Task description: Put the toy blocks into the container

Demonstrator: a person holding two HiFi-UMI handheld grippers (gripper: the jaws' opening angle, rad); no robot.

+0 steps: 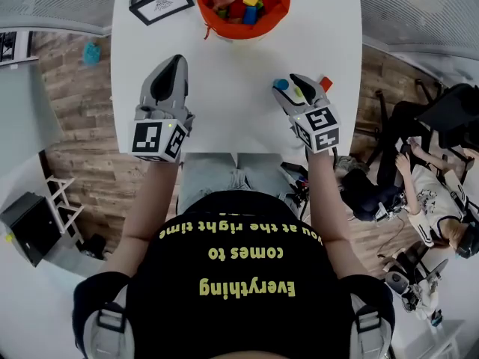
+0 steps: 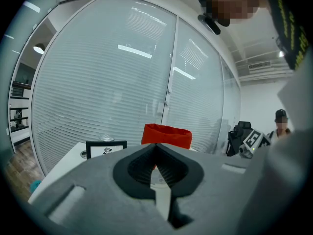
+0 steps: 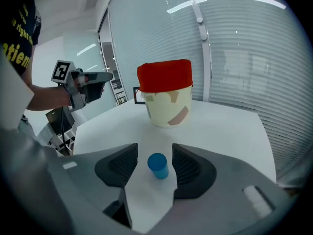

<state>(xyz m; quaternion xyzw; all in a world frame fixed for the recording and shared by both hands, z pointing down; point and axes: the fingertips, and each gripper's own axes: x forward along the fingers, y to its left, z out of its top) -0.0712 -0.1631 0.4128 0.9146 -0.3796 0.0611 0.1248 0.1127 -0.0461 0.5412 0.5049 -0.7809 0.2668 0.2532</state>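
**Two grippers, one blue block on the worktop, one filled container**

Two grippers hung over the white worktop (image 1: 224, 96), one in each of the person's hands. The left gripper (image 2: 155, 146) hovered level above the near left part. Its fingers (image 2: 142, 165) were pressed together at the tips, with nothing between them.

The right gripper (image 3: 154, 147) tilted down toward the near right part. Its fingers (image 3: 188, 168) stood wide apart on either side of a single blue block (image 3: 157, 165), a short cylinder standing upright on the worktop. A clear gap showed on each side of the block, so neither finger touched it. One small red piece (image 1: 325, 83) lay just beside this gripper at the worktop's right edge, too small to tell its shape.

Farther off, at the far side of the worktop, stood the one container (image 3: 168, 109), a cream tub with a red liner folded over its rim. From the head view it held several coloured blocks (image 1: 241, 4), red, yellow, green and tan among them, heaped too closely to count. One black picture frame (image 1: 161, 2) lay to the left of the container, near the far left corner.
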